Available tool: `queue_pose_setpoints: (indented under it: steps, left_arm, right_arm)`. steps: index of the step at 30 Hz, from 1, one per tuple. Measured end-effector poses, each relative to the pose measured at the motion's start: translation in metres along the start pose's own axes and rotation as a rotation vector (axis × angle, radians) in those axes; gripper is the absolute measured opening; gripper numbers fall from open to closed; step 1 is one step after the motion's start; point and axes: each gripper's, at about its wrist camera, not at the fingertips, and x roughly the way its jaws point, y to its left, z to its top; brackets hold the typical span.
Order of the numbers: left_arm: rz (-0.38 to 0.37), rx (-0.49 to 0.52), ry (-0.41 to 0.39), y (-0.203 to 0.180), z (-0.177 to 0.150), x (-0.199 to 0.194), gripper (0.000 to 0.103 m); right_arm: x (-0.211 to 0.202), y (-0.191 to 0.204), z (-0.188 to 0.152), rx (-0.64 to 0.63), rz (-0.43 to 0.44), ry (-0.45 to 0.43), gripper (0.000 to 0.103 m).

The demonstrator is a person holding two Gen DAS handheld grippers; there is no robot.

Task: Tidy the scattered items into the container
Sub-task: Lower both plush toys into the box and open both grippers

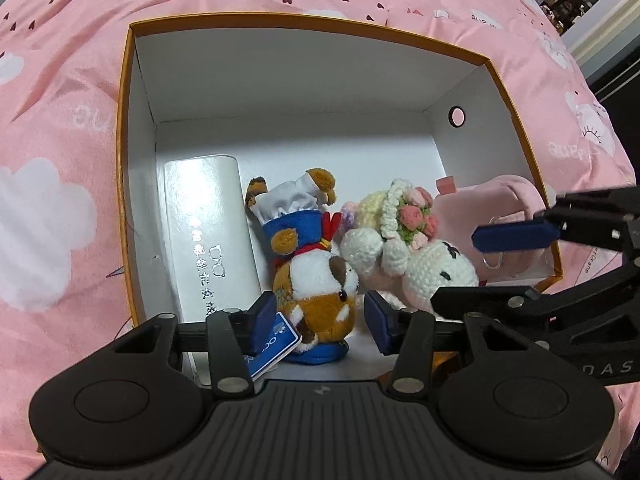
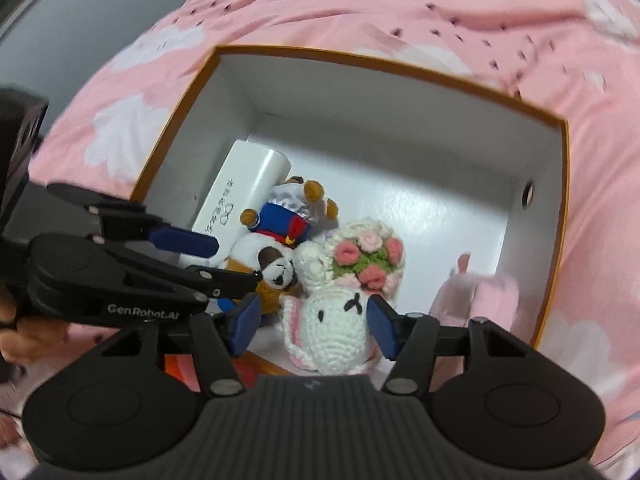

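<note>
Crochet bunny [image 2: 340, 320] lies inside box [image 2: 400, 68], near wall, six o'clock of centre. Soft, light, squashes readily; grip the head. Right gripper [image 2: 316, 322] straddles it, pads clear; left gripper [image 1: 320, 320] likewise straddles plush hamster [image 1: 316, 280].

My left claw [image 1: 320, 320] hangs over the orange-rimmed box [image 1: 124, 120], blue pads either side of the brown-and-white plush [image 1: 316, 280] lying upside down near the box's near edge, pads clear of it. A white case [image 1: 208, 236] lies along the left wall. The crocheted bunny [image 1: 400, 256] touches the plush, and my right claw [image 1: 516, 256] reaches in at the right wall over a pink item [image 1: 512, 196].
</note>
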Motion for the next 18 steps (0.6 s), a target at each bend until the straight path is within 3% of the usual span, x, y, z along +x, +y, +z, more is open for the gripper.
queue_pose_setpoints:
  steps: [5,6,10,18]
  left_arm:
    - [-0.002,-0.003,0.004,0.003,-0.002,0.002,0.042]
    - [-0.004,-0.004,0.002,0.004,-0.003,0.002,0.041]
    - [-0.014,-0.003,0.000,0.006,-0.004,0.002,0.035]
    - [-0.045,0.002,-0.001,0.008,-0.004,0.002,0.032]
  right_arm:
    - [0.020,0.009,0.007,-0.112,-0.071,0.123,0.054]
    - [0.025,0.008,0.008,-0.121,-0.084,0.143,0.050]
    - [0.040,0.004,0.011,-0.125,-0.094,0.200,0.050]
    - [0.061,-0.014,0.015,0.005,0.017,0.212,0.047]
